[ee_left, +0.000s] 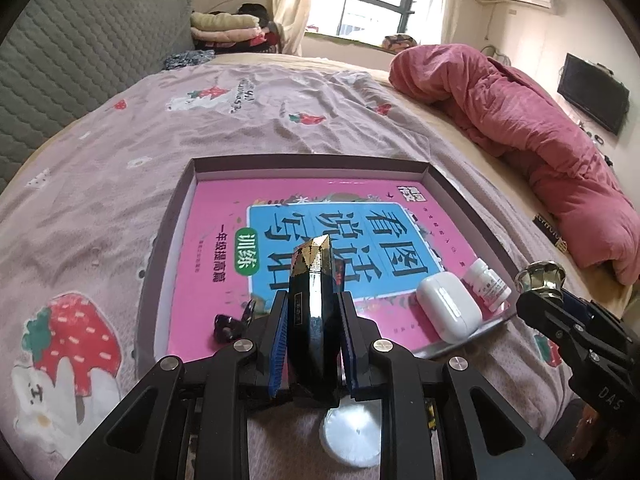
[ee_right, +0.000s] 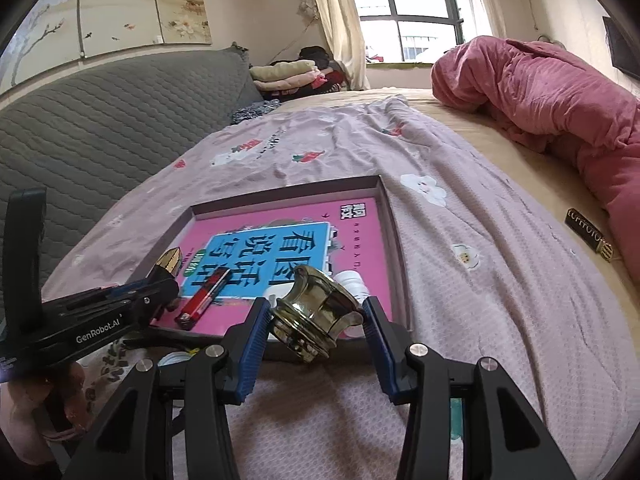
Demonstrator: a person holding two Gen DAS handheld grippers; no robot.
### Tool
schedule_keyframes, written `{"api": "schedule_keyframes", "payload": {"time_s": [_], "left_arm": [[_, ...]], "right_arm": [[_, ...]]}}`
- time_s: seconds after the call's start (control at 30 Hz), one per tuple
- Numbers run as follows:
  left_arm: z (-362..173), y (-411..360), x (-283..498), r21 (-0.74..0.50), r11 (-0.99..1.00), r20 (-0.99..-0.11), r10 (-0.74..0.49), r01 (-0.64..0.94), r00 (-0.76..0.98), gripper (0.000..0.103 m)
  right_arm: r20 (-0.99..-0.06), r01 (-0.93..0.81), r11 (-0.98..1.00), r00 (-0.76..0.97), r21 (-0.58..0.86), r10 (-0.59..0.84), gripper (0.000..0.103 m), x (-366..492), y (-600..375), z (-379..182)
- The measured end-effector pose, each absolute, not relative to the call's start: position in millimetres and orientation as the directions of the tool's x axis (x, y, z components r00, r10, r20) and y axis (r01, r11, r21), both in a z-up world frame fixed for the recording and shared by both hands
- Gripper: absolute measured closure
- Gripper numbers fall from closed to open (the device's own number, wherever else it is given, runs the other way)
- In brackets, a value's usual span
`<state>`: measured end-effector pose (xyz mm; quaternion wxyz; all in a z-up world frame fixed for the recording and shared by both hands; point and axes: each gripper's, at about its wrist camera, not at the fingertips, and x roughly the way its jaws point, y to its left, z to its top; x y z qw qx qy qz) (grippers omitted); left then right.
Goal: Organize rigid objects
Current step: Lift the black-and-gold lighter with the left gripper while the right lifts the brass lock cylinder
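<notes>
My left gripper (ee_left: 313, 300) is shut on a black faceted bottle with a gold tip (ee_left: 314, 280) and holds it over the near edge of a shallow tray (ee_left: 168, 220). A pink book (ee_left: 224, 216) lies in the tray. My right gripper (ee_right: 316, 312) is shut on a shiny gold metal knob (ee_right: 316, 312) at the tray's near right corner (ee_right: 394, 240); the knob also shows in the left wrist view (ee_left: 540, 278). A white earbud case (ee_left: 448, 308), a small white bottle (ee_left: 488, 280), a red lighter (ee_right: 202, 300) and a black clip (ee_left: 230, 322) lie in the tray.
The tray sits on a mauve strawberry-print bed cover (ee_left: 120, 160). A rolled pink quilt (ee_left: 540, 120) lies along the right. A grey padded headboard (ee_right: 100, 128) is at the left. A black label tag (ee_right: 588, 236) lies right of the tray. A white round disc (ee_left: 352, 436) lies under my left gripper.
</notes>
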<state>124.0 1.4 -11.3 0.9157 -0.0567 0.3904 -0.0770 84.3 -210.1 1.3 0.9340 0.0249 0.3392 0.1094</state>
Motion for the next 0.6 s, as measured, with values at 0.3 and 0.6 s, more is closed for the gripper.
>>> {"api": "schedule_keyframes", "payload": {"time_s": [0.3,0.6], "left_arm": [[-16,9,141,-0.174,0.980,-0.702,-0.190,0.094,0.686,0.080],[-29,22,148,-0.183,0.981,-0.731,-0.179,0.063,0.658,0.080]], "right_arm": [[-0.651,-0.197,0.979,0.737,0.054,0.184,0.056,96,-193,-4],[-0.654,-0.214,0.977,0.735,0.026,0.178,0.056,106,-176,-5]]}}
